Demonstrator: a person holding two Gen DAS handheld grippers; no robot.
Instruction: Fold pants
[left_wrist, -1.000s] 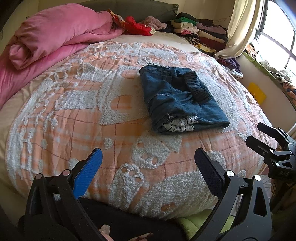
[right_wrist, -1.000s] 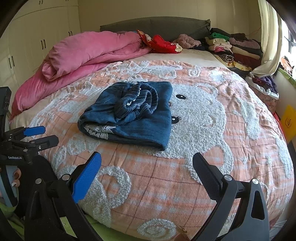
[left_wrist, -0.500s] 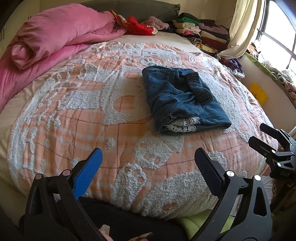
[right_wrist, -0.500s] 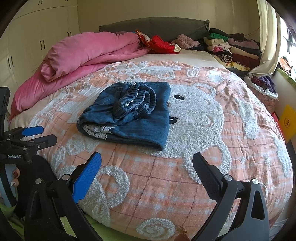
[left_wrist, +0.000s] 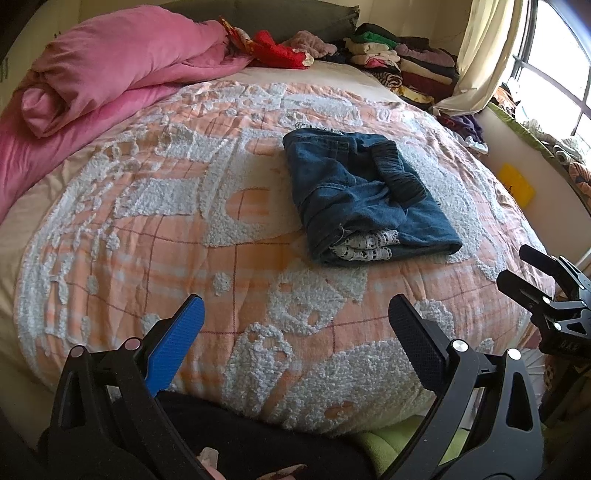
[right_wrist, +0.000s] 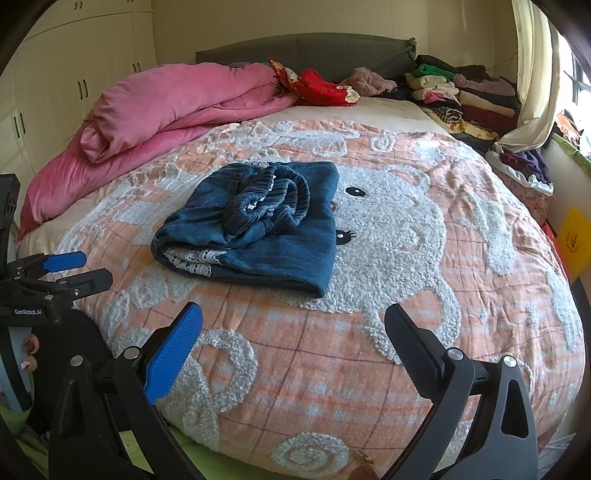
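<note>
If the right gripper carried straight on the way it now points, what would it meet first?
Probably the orange-and-white bedspread, whose near part fills the gap between the open right gripper fingers; the folded pants lie farther on, slightly left. Depth is hard to judge.
</note>
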